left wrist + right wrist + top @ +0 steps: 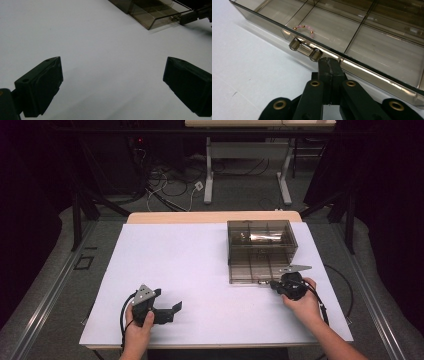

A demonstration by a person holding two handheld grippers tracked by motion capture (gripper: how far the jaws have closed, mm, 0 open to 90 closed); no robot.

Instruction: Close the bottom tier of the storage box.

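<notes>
High view: the left claw (172,311) rests low on the white surface (200,280) with its jaws spread wide and nothing between them, parked well apart from the work, likely so it stays out of the way. To the right, the smoky clear drawer box (261,251) sits toward the far right of the surface, its handle (305,49) facing the person. The right claw (329,65), clenched on nothing, has its tips just beside that handle against the drawer front, probably to nudge or hook the drawer; a small pink beaded piece (304,28) lies in the compartment behind it.
</notes>
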